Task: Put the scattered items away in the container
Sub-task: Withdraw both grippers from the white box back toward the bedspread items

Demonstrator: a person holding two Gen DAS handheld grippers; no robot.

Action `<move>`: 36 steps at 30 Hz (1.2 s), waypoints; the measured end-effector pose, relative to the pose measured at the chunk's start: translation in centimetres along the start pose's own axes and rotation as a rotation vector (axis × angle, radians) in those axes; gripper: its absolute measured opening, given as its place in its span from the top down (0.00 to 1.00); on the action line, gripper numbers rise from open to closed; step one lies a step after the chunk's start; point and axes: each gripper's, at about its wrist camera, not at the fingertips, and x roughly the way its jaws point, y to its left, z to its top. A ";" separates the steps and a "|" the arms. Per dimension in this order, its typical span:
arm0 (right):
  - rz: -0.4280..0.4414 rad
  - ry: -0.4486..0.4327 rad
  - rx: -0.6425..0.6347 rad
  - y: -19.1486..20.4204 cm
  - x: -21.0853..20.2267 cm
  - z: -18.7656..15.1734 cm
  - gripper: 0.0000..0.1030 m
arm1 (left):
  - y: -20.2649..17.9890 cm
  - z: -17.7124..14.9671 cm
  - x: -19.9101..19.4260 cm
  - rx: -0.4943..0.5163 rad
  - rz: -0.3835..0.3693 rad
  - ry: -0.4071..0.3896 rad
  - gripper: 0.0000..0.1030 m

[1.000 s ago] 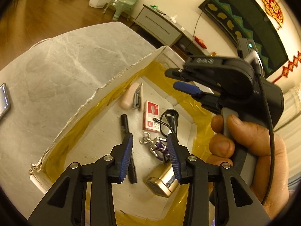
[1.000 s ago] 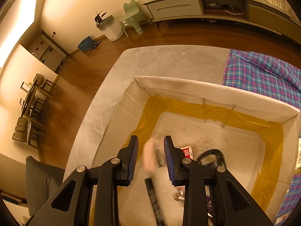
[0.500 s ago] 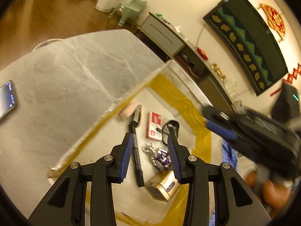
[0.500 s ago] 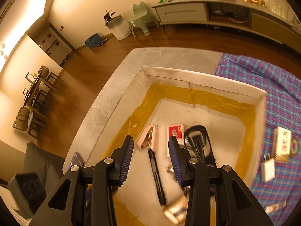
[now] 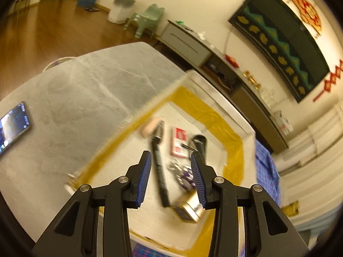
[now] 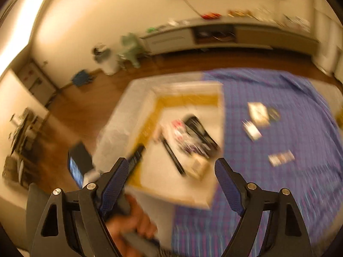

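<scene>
The white box (image 5: 214,98) with yellow tape inside holds a black pen (image 5: 159,171), a red-and-white packet (image 5: 179,142), a pink stapler (image 5: 151,126), keys (image 5: 182,174), a gold box (image 5: 187,208) and black glasses (image 5: 199,143). My left gripper (image 5: 170,178) is open and empty above the box. My right gripper (image 6: 171,189) is wide open and empty, high above the box (image 6: 188,90). Scattered items lie on the plaid cloth (image 6: 278,192): a white card (image 6: 258,112), a white charger (image 6: 251,129) and a small packet (image 6: 280,158). The right view is blurred.
A phone (image 5: 12,126) lies on the grey marble table (image 5: 75,98) at the left. The left gripper and the hand holding it (image 6: 130,220) show low in the right wrist view. A cabinet (image 5: 186,42) and a green chair (image 5: 145,19) stand beyond.
My right gripper has risen and swung right, opening wider, and now shows the plaid cloth. My left gripper has pulled back and up from the box. The stapler lies in the box.
</scene>
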 end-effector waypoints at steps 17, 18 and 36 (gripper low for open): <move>0.204 0.048 -0.157 -7.9 -5.9 -5.2 0.01 | -10.5 -3.0 -1.2 0.231 -0.046 -0.035 0.61; 0.204 0.031 -0.174 -8.3 -6.3 -5.2 0.01 | -11.1 -3.3 -1.2 0.247 -0.047 -0.030 0.61; 0.330 0.024 0.090 -30.8 3.8 3.1 0.22 | -27.8 -18.1 8.3 0.727 0.089 0.216 0.56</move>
